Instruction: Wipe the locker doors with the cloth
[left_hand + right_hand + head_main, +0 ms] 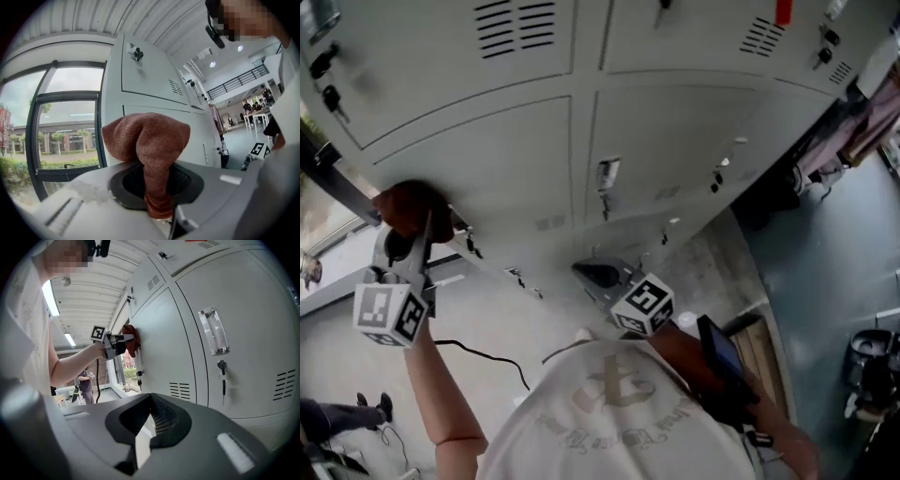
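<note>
A rust-brown cloth [411,208] is bunched in my left gripper [427,223], whose jaws are shut on it. The cloth presses against a grey locker door [478,159] near that door's left edge. In the left gripper view the cloth [147,140] rises from between the jaws of the left gripper [157,190] in front of the lockers [154,79]. My right gripper [592,275] hangs lower, away from the doors, shut and holding nothing. The right gripper view looks past the right gripper [147,425] to the cloth [129,339] on the locker door [164,348].
Keys [222,376] hang from locks beneath a clear handle [213,331] on the neighbouring door. A tall window [65,126] stands left of the lockers. A black cable [487,356] trails on the floor. A wooden bench [764,352] sits at right. A person [86,383] stands far off.
</note>
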Action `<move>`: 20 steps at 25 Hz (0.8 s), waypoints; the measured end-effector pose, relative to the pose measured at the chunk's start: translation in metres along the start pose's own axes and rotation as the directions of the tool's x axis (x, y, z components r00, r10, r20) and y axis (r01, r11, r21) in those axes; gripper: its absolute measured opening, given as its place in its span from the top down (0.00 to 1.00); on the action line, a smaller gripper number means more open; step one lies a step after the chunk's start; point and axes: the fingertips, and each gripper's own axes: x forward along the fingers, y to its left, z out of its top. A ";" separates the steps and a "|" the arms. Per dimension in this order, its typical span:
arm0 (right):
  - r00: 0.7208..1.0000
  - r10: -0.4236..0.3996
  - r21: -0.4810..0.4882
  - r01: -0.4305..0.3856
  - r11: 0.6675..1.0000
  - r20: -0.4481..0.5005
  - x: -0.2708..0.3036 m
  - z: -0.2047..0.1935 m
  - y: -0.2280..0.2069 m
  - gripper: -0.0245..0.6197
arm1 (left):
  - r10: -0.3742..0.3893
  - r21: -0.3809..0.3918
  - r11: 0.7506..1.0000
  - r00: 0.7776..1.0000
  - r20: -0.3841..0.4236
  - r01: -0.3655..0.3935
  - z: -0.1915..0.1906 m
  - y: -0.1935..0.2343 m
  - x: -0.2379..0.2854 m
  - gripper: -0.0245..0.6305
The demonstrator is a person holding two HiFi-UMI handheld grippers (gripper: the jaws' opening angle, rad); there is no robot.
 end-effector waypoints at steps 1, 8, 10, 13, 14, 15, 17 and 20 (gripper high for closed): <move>1.000 -0.016 -0.004 0.016 1.000 -0.001 -0.001 0.003 -0.001 0.95 | -0.009 -0.019 1.000 1.000 0.024 0.010 0.002 -0.002 0.000 0.84; 0.998 -0.062 -0.012 0.062 0.998 -0.015 -0.020 0.002 -0.005 0.95 | -0.072 -0.050 0.996 0.997 0.024 0.073 -0.023 -0.019 0.019 0.84; 0.997 -0.070 -0.014 0.070 0.997 -0.020 -0.021 -0.004 -0.008 0.95 | -0.065 -0.034 0.997 0.998 0.025 0.066 -0.019 -0.017 0.022 0.84; 0.998 -0.068 -0.012 0.068 0.998 -0.016 -0.017 -0.006 -0.007 0.95 | -0.036 0.021 0.999 0.999 0.027 0.035 -0.010 -0.015 0.021 0.84; 0.997 -0.071 -0.010 0.071 0.997 -0.017 -0.017 -0.009 -0.006 0.95 | -0.024 0.032 0.999 0.999 0.021 0.023 -0.010 -0.014 0.020 0.84; 0.997 -0.080 -0.006 0.080 0.997 -0.020 -0.020 -0.012 -0.005 0.95 | -0.018 0.036 0.999 1.000 0.013 0.018 -0.013 -0.015 0.022 0.84; 0.995 -0.102 0.010 0.102 0.995 -0.024 -0.030 -0.018 -0.007 0.95 | -0.010 0.041 0.999 1.000 -0.006 0.010 -0.019 -0.024 0.028 0.84; 0.998 -0.055 0.013 0.055 0.998 -0.006 -0.024 -0.014 -0.010 0.95 | 0.059 0.076 0.995 0.998 -0.023 -0.058 -0.016 -0.025 0.023 0.84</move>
